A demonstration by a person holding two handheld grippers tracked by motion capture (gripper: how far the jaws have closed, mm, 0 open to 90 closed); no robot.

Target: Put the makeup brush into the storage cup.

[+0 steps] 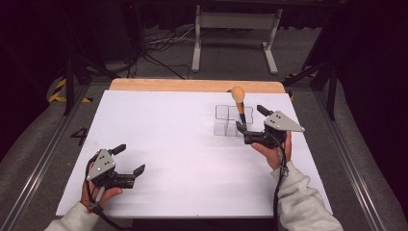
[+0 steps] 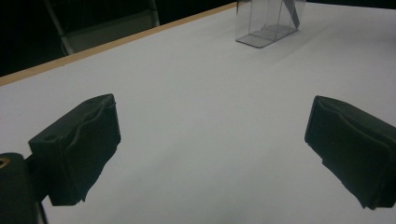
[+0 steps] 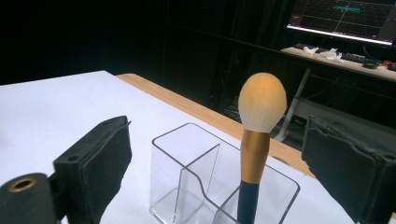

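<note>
A clear acrylic organizer (image 1: 225, 120) with several compartments stands on the white table (image 1: 168, 144), right of centre. A makeup brush (image 1: 239, 103) with a pale orange head, gold ferrule and dark handle stands upright in one of its compartments. My right gripper (image 1: 250, 119) is open just right of the organizer. In the right gripper view the brush (image 3: 260, 105) and organizer (image 3: 187, 172) sit just ahead, between the spread jaws of that gripper (image 3: 219, 128), untouched. My left gripper (image 1: 129, 159) rests open near the front left with nothing in it. Its own view (image 2: 212, 112) shows the organizer (image 2: 268, 23) far off.
A wooden strip (image 1: 192, 85) edges the table's far side. Beyond it stand a metal frame (image 1: 235, 29) and floor cables (image 1: 159, 43). A lit monitor (image 3: 345, 16) sits on a bench in the background. Bare white table lies between the two grippers.
</note>
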